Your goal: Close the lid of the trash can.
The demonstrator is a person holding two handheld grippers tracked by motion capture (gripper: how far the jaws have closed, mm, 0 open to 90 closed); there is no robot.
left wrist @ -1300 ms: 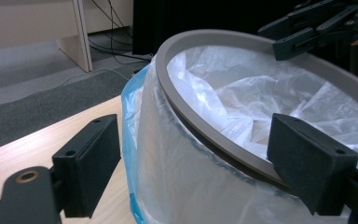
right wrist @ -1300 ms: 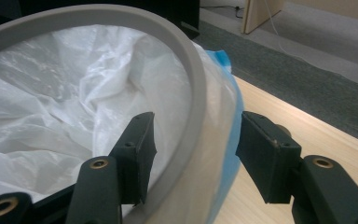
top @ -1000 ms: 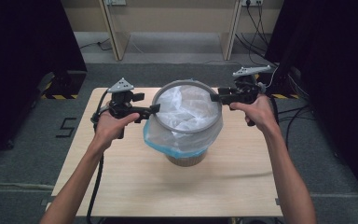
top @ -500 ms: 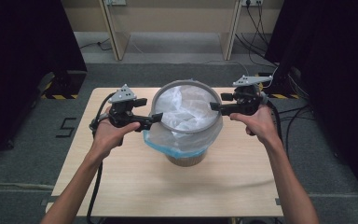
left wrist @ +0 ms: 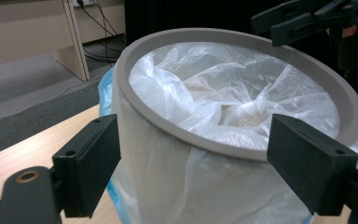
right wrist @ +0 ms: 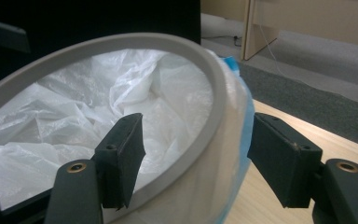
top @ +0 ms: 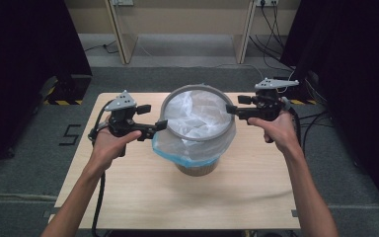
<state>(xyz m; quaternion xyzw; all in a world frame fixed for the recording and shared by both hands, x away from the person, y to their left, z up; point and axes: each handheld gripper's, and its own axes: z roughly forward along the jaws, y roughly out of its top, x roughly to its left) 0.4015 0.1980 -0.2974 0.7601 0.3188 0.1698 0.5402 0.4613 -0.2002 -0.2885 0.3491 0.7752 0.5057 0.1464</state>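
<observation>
My left gripper (top: pixel 162 125) and right gripper (top: pixel 230 109) spread at nine and three; bag (top: pixel 197 116) thin, slippery, so I'd grip the stiff grey ring (top: pixel 177 134)

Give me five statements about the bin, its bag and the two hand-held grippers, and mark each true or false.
1. A grey ring sits on the bin's top. True.
2. The bag is black. False: it is whitish with a blue edge.
3. The left hand-held gripper is open. True.
4. The right hand-held gripper is shut on the ring. False: its jaws stand open, one on either side of the ring.
5. The bin stands on the floor. False: it stands on the wooden table.
</observation>
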